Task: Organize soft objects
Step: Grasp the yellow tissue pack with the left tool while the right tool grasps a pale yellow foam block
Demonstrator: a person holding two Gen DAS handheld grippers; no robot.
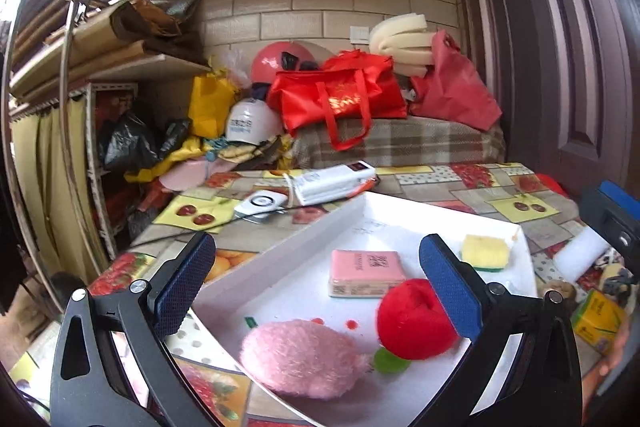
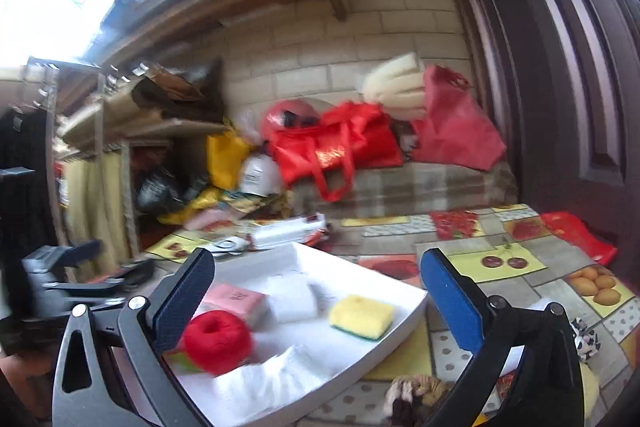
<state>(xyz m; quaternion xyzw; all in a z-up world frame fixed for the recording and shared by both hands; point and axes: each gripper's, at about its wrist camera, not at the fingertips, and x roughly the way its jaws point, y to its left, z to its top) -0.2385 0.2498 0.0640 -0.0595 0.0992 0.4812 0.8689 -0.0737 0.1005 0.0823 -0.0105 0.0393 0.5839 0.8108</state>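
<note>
A white tray (image 1: 280, 259) (image 2: 404, 319) on the patterned tablecloth holds a fluffy pink toy (image 1: 300, 359), a red yarn ball (image 1: 412, 319) (image 2: 218, 341), a pink tissue pack (image 1: 366, 273) (image 2: 236, 297), a yellow sponge (image 1: 486, 251) (image 2: 362, 315) and crumpled white cloth (image 2: 272, 383). My left gripper (image 1: 320, 287) hangs open over the tray's near side, holding nothing. My right gripper (image 2: 320, 303) is open too, empty, above the tray's right rim. A white foam roll (image 1: 580, 253) (image 2: 292, 297) sits free just ahead of it; this view is blurred.
A power bank (image 1: 332, 183) and a small white device (image 1: 260, 205) lie behind the tray. A yellow box (image 1: 598, 319) and small plush toys (image 2: 416, 391) lie right of it. Red bags (image 1: 340, 95) are piled on a plaid-covered bench, a dark door stands at the right, and cluttered shelves at the left.
</note>
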